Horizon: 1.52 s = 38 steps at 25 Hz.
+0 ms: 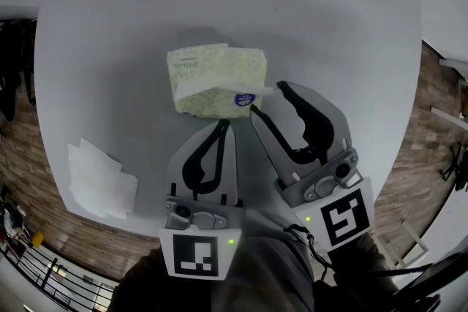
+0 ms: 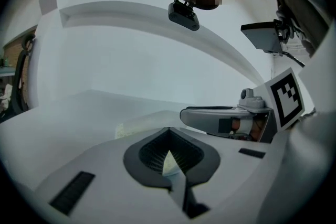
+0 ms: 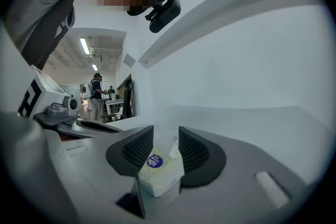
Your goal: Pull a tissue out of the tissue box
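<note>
Tissue box [image 2: 169, 164]: nearly all hidden behind the left hand-held gripper [image 2: 169, 134] in its own view.
Box label [image 3: 155, 161]: print too small to read.
Surface [image 1: 110, 47]: cut off at the head view's top edge.
Background people [image 3: 97, 93]: too small to tell.

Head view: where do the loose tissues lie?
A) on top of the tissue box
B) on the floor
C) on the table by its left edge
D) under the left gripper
C: the loose tissues sit on the table near its left edge, well apart from the tissue box.
</note>
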Motion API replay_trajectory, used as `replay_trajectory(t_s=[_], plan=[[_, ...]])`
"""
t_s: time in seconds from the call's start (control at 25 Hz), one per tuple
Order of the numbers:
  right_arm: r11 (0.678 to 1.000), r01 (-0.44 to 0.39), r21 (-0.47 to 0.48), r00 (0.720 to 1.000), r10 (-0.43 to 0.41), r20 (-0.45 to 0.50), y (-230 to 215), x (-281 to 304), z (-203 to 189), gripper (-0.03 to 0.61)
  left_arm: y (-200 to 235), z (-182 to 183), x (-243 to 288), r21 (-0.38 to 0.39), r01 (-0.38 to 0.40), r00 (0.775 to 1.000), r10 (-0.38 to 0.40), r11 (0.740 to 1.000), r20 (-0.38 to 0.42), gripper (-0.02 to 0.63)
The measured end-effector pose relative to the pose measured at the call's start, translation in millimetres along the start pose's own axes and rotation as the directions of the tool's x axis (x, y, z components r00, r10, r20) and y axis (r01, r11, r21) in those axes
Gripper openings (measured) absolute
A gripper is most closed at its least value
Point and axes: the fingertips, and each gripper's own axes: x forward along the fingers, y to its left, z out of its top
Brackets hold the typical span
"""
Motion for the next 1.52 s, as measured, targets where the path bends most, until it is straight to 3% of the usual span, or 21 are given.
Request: replay_trajectory(t_s=[0.16,0.28,0.6,0.76,0.96,1.16,1.32,1.52], plan=[[0.999,0.001,-0.037,0.999,-0.003,-0.034,-1.1,7.6,-13.9,0.117,2.7,-13.2,10.4,-0.023,0.011,1.0,-0.012,1.0,-0.018,0.002],[0.997,-0.014,-0.074,0.999,0.012,-0.032,1.4,7.4,-13.8,0.003,4.2,-19.4,15.8,-0.026,0.018,0.999,-0.019,0.999,-0.028,0.002],[0.988,-0.11,-0.107,0.989,0.12,0.09,34.7,-14.2,41.5,0.002,8.3,-19.8,20.9,-0.013,0.002,1.0,-0.003,1.0,-0.024,0.002],[0.978,-0.125,-0.165,0.976,0.151,0.156,55.7,-32.7,84.0,0.002,-2.2,1.6,4.9,-0.032,0.007,1.0,-0.006,0.999,0.029,0.002],[0.968,-0.108,-0.224,0.963,0.158,0.219,94.8,-68.2,131.9,0.002,-28.0,32.5,-52.0,-0.06,0.036,0.997,-0.032,0.998,0.071,0.002],[0.957,-0.109,-0.269,0.953,0.178,0.247,144.4,-100.3,145.4,0.003,-47.9,50.8,-142.9,-0.071,-0.008,0.99,0.018,0.997,0.142,0.002],[0.955,-0.137,-0.263,0.966,0.187,0.178,172.0,-102.2,132.7,0.003,-49.5,53.2,-207.0,-0.065,-0.071,0.987,0.08,0.995,0.141,0.002],[0.953,-0.178,-0.243,0.978,0.2,0.067,200.8,-49.8,104.5,0.002,-6.9,54.3,-262.6,-0.096,-0.199,0.962,0.213,0.975,0.17,0.002]])
